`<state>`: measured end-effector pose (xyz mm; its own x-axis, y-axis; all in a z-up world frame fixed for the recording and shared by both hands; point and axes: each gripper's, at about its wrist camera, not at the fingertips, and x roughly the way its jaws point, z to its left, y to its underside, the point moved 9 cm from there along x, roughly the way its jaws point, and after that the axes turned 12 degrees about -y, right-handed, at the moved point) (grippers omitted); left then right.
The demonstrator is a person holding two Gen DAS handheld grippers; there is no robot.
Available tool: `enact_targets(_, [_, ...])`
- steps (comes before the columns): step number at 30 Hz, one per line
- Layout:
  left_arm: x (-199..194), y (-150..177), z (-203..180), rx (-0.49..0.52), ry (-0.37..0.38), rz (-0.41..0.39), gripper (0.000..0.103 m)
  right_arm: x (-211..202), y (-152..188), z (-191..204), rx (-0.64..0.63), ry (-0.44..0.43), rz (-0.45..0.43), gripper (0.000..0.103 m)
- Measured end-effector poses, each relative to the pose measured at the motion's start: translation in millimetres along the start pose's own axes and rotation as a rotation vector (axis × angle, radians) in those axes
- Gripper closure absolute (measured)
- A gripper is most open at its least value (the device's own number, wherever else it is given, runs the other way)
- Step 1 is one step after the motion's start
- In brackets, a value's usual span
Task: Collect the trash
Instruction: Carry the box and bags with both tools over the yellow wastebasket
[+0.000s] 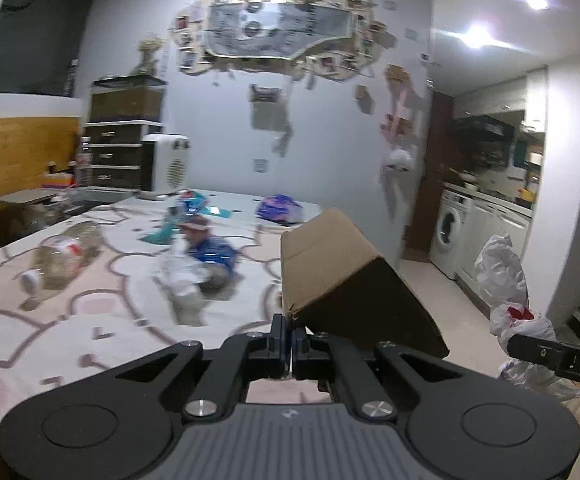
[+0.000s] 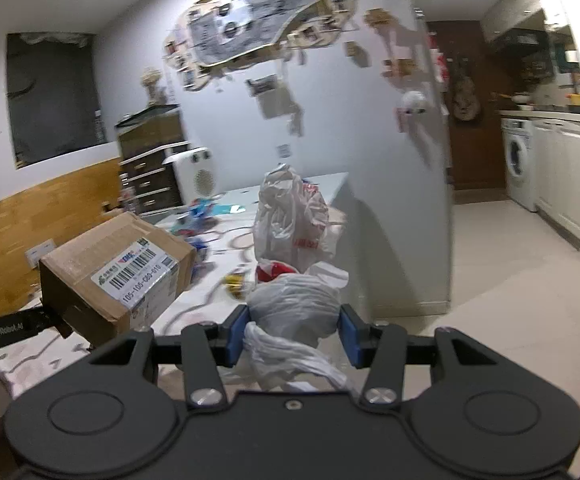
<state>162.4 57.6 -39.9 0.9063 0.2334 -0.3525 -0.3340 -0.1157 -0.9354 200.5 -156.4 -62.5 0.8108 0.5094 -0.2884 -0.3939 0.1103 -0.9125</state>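
The left gripper (image 1: 290, 326) pinches only a thin flap of the cardboard box (image 1: 341, 272), so the box could slip. The right gripper (image 2: 293, 334) hugs a white plastic bag (image 2: 293, 304) just ahead.

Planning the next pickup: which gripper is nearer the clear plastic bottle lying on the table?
Left. The left gripper, holding the cardboard box, is over the table near the bottle; the right gripper holds the plastic bag off the table's edge.

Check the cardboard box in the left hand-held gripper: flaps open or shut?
Shut as far as visible: the cardboard box shows an unbroken labelled face, and the left hand-held gripper pinches only its bottom corner. Its far side is hidden.
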Motion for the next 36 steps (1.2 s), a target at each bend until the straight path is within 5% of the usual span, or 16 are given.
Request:
enact_targets(22, [55.2, 78.8, -182.7, 0.164, 0.235, 0.177, 0.101, -42.6, 47.8, -155.2, 0.134, 0.258, 0.068, 0.054])
enact_targets(36, [170.1, 176.6, -259.9, 0.216, 0.16, 0.385, 0.101, 24.6, 112.1, -251.8, 0.308, 0.334, 0.166, 0.054])
